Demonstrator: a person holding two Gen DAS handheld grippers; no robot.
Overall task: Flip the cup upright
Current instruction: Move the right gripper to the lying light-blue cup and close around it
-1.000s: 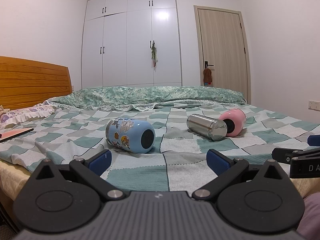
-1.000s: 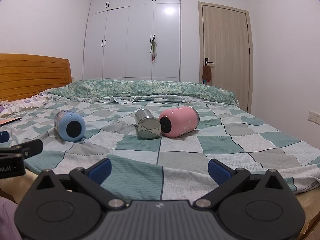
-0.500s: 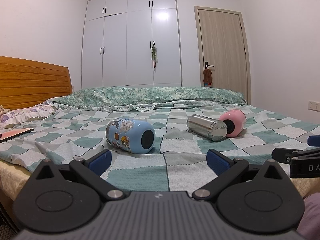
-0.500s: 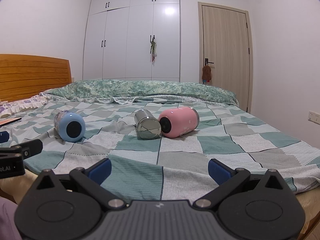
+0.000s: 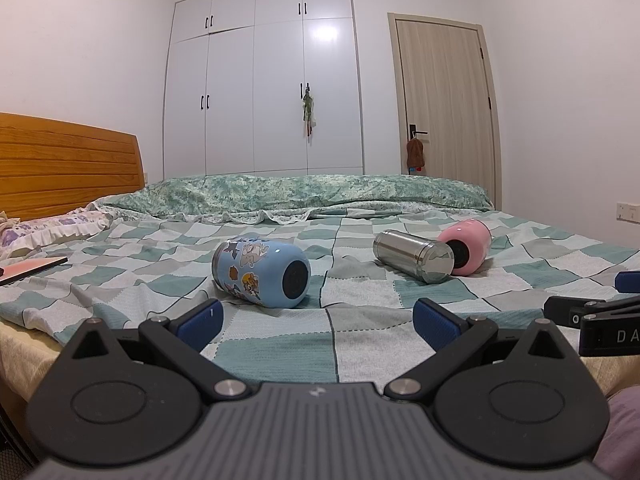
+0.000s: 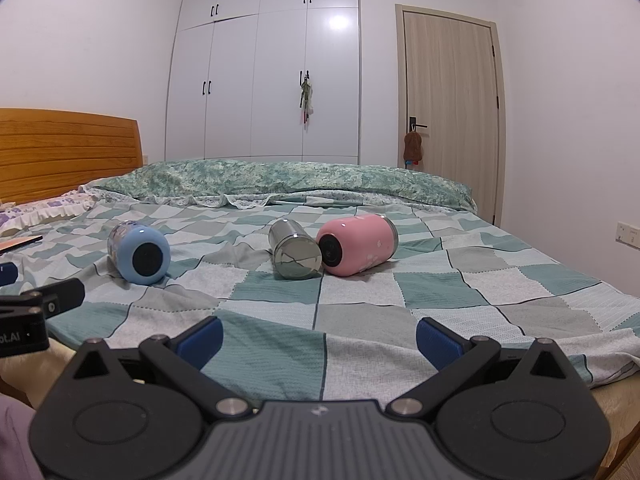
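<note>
Ahead, blue cup [image 5: 262,272] on its side, beyond wide-apart left gripper [image 5: 316,322].

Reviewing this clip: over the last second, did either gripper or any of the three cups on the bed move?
Nothing visibly changed. The sticker-covered blue cup, the stainless steel cup and the pink cup still lie on their sides on the checked bedspread, the steel and pink ones close together. Left gripper and right gripper remain open and empty, short of the cups.
</note>
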